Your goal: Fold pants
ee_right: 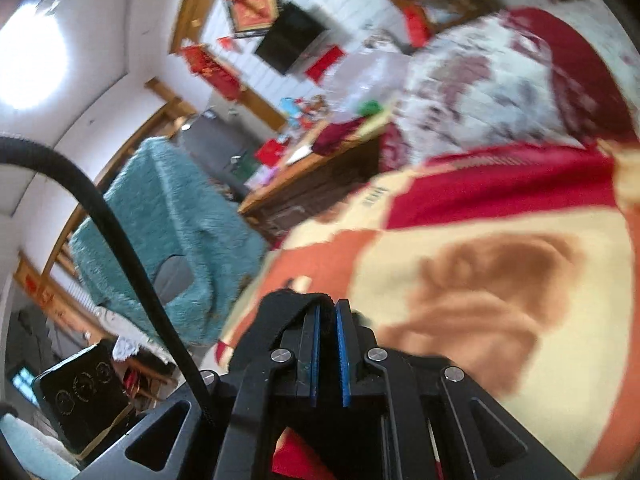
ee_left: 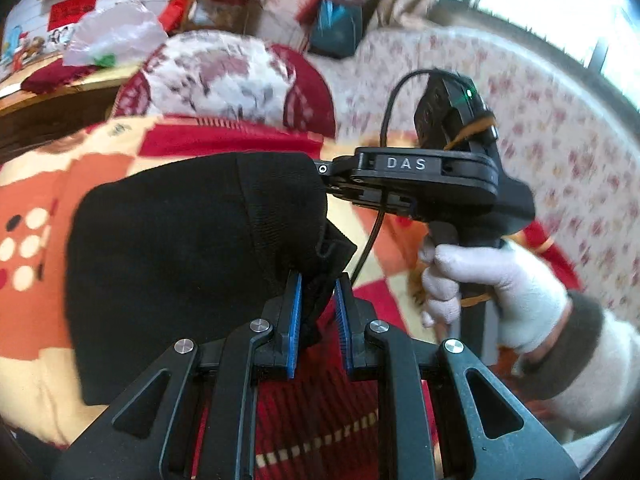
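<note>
Blue ribbed pads (ee_left: 295,316) on black knit pants (ee_left: 192,264)

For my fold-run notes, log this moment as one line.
step: mid-fold | left tongs: shut on black pants | right tongs: shut on black pants | surface: patterned blanket | fold: not yet laid flat

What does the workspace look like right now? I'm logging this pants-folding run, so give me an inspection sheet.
Surface: patterned red, orange and cream blanket.
Job's things: black pants, partly lifted.
Clutter: folded floral quilt behind.
Claws: left claw shut on pants; right claw shut on pants, held by a white-gloved hand.
Cables: black cable from right claw.
Surroundings: teal fluffy cover, wooden table, bright window.
</note>
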### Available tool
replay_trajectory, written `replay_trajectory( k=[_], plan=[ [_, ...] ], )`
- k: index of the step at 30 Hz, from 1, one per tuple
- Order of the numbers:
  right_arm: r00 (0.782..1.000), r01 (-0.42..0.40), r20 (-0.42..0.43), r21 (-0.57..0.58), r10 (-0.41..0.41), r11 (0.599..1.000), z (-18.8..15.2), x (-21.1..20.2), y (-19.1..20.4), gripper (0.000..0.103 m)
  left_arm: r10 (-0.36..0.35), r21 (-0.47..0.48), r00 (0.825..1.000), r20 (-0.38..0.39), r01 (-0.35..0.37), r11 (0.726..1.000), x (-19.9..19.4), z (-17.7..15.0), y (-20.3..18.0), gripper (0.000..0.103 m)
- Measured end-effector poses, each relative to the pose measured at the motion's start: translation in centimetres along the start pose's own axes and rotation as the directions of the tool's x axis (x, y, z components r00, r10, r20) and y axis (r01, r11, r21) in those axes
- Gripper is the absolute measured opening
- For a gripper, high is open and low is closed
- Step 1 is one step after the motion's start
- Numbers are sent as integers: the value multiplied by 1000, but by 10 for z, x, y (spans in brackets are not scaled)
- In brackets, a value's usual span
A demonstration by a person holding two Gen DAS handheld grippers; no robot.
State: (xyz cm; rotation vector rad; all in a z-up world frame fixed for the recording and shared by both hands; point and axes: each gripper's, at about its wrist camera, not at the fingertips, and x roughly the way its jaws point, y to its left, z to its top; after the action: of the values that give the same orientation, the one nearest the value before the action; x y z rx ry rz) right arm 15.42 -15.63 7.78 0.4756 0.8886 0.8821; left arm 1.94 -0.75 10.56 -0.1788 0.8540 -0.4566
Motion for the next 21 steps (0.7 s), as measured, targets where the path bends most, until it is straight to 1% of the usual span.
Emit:
replay_trajectory(
  k=[2, 3, 4, 5, 6, 8, 10, 12, 13, 14, 15, 16, 17, 19, 20, 21],
  plan=[
    [998, 39, -42, 50, -37, 998, -11, 7, -21, 7, 5, -8, 998, -69, -5, 1000, 21, -7, 0, 15],
    [995, 74, -69, 73, -69, 995, -16, 11, -32, 7, 0, -24, 995, -97, -2, 1000, 27, -12, 1, 15],
    [991, 110, -90, 96, -102, 989, -21, 13, -40, 7, -10, -28, 995, -102, 7, 1000, 28, -14, 1, 15],
    [990, 121, -92, 112, -111, 986, -24, 12, -45, 7, -24, -23, 995, -101, 22, 999, 26, -15, 0, 15],
    [990, 129, -79, 131, -120, 983, -26, 7, -48, 10, -36, -11, 995, -98, 35, 999, 22, -15, -3, 15],
    [990, 140, -41, 163, -135, 977, -25, -9, -51, 13, -28, 21, 995, -93, 30, 999, 12, -13, -10, 16],
    [990, 141, -22, 184, -139, 973, -22, -23, -50, 20, -22, 42, 996, -82, 26, 999, -3, -11, -13, 22],
    [991, 134, -5, 182, -135, 974, -21, -37, -43, 24, -33, 41, 998, -60, 35, 999, -21, -8, -11, 24],
    [992, 127, -4, 172, -129, 977, -22, -43, -38, 28, -31, 35, 999, -43, 32, 999, -31, -5, -7, 24],
    [992, 127, -9, 159, -127, 979, -25, -48, -32, 32, -22, 28, 999, -26, 23, 999, -41, -4, -2, 27],
    [992, 130, -16, 150, -129, 980, -28, -49, -26, 46, -10, 21, 1000, -14, 11, 1000, -48, -2, 3, 31],
    [992, 127, -25, 140, -125, 982, -32, -50, -20, 53, 11, 7, 1000, 3, -11, 1000, -56, 1, 12, 43],
    [993, 118, -32, 134, -115, 984, -36, -49, -16, 53, 31, -7, 999, 21, -31, 1000, -60, 3, 20, 49],
    [993, 112, -51, 130, -106, 985, -43, -42, -10, 53, 91, -47, 995, 41, -89, 995, -66, 6, 40, 49],
    [993, 115, -57, 130, -108, 985, -46, -39, -9, 53, 111, -72, 993, 39, -108, 992, -67, 8, 50, 49],
    [992, 114, -68, 137, -105, 984, -49, -33, -9, 53, 116, -88, 992, 40, -112, 990, -66, 9, 57, 49]
  ],
)
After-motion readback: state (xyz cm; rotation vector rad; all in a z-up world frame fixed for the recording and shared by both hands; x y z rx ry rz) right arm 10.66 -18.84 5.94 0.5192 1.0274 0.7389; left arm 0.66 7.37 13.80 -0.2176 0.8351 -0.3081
